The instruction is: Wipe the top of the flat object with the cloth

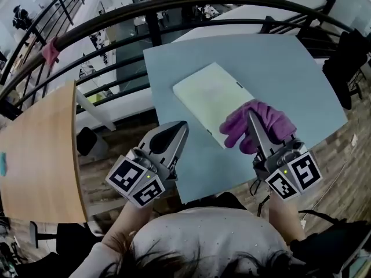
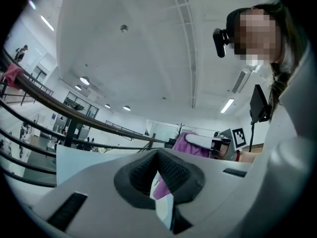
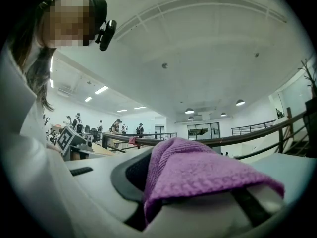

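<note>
The cloth [image 1: 265, 122], clamped in the right tongs [image 1: 251, 117], sits over the flat object [image 1: 210, 93] (pale, on the counter [image 1: 293, 62]); left tongs [image 1: 182, 127] closed, empty.

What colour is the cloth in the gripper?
The cloth is purple; it shows best in the right gripper view.

Bright, even indoor light fills all three views. It comes from above: long strip lights [image 2: 229, 104] and round ceiling lamps [image 3: 189, 111] glow white in the gripper views without flare. The table [image 1: 290, 74] top is matte, with no glare and only faint, soft shadows. The head view bows strongly, bending the railing [image 1: 174, 10] into an arc. Both gripper views sit in a round frame with black corners. The left gripper [image 2: 158, 175] body close to the lens is soft, while the cloth [image 3: 208, 177] shows its weave clearly.
</note>
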Demonstrator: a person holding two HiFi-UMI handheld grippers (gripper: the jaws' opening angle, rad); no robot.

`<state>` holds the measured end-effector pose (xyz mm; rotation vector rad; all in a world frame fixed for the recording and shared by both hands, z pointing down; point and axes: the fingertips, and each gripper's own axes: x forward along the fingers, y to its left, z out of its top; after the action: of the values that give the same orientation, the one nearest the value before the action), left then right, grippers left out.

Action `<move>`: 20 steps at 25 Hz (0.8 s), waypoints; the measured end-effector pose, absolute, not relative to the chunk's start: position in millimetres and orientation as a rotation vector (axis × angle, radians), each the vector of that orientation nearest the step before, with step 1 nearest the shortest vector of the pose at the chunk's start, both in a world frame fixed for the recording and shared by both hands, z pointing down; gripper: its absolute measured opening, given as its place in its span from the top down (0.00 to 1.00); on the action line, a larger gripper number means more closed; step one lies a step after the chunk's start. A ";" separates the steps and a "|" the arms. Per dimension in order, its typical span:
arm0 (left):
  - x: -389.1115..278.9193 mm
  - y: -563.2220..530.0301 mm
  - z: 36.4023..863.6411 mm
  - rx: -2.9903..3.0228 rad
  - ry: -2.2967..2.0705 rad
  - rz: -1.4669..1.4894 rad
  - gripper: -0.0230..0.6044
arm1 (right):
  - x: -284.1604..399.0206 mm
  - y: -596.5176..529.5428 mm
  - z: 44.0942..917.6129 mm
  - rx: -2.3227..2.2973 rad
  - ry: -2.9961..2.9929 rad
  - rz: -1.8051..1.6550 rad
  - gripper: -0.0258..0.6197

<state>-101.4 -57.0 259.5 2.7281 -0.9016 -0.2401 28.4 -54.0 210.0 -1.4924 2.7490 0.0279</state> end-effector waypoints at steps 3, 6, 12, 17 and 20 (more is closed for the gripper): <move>-95.4 -77.4 285.7 2.656 -0.912 -0.210 0.96 | 28.1 -80.0 217.5 -1.467 2.751 0.023 0.93; -91.0 -95.6 298.9 2.604 -0.962 -0.211 0.96 | 20.7 -103.5 226.1 -1.424 2.819 0.088 0.93; -89.8 -135.2 324.2 2.510 -1.167 -0.163 0.92 | 4.5 -160.0 240.6 -1.259 2.958 0.135 0.93; -72.8 -164.6 372.8 2.320 -1.273 -0.113 0.72 | -8.8 -200.2 245.8 -1.027 3.014 0.087 0.93; -58.0 -179.7 406.7 2.167 -1.304 -0.070 0.63 | -24.0 -217.0 234.1 -0.839 3.015 0.087 0.93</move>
<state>-58.0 -179.7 406.7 2.1675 -1.3035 -0.0700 -24.0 -217.0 234.1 -0.8386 3.0149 0.0870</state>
